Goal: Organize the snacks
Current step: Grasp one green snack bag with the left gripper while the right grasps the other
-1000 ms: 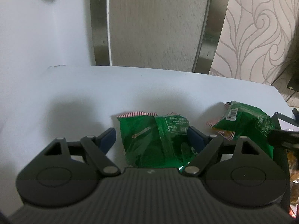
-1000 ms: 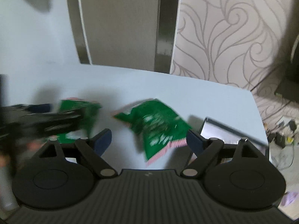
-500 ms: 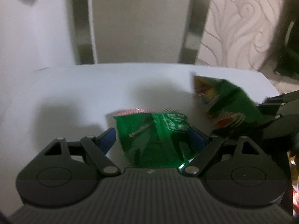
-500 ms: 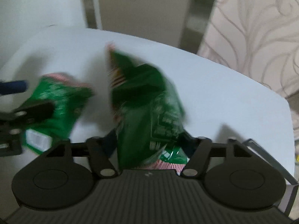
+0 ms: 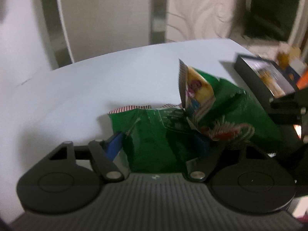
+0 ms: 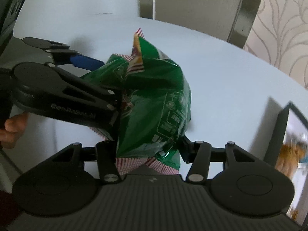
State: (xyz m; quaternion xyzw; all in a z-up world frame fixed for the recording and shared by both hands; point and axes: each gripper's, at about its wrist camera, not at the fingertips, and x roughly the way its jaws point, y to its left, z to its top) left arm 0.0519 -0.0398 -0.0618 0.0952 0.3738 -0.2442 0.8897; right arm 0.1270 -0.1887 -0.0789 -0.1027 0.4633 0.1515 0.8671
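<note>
- Between the left gripper's [image 5: 159,146] blue-padded fingers [image 5: 114,147], a green packet [image 5: 146,132] is clamped, with its red-striped edge pointing forward over the white table [image 5: 96,88].
- Just right of that gripper, a second green packet [image 5: 231,113] is seen leaning onto the first, one printed corner raised.
- Between the right gripper's [image 6: 148,152] fingers, that second packet [image 6: 154,111] is grasped at its striped lower seam and held roughly upright.
- To the left of the right gripper, the left gripper [image 6: 92,80] is seen closed on its own packet [image 6: 107,70], the two packets touching.
- Ahead and to the right of both grippers, a dark box [image 5: 263,77] holding more snacks is seen on the table.
</note>
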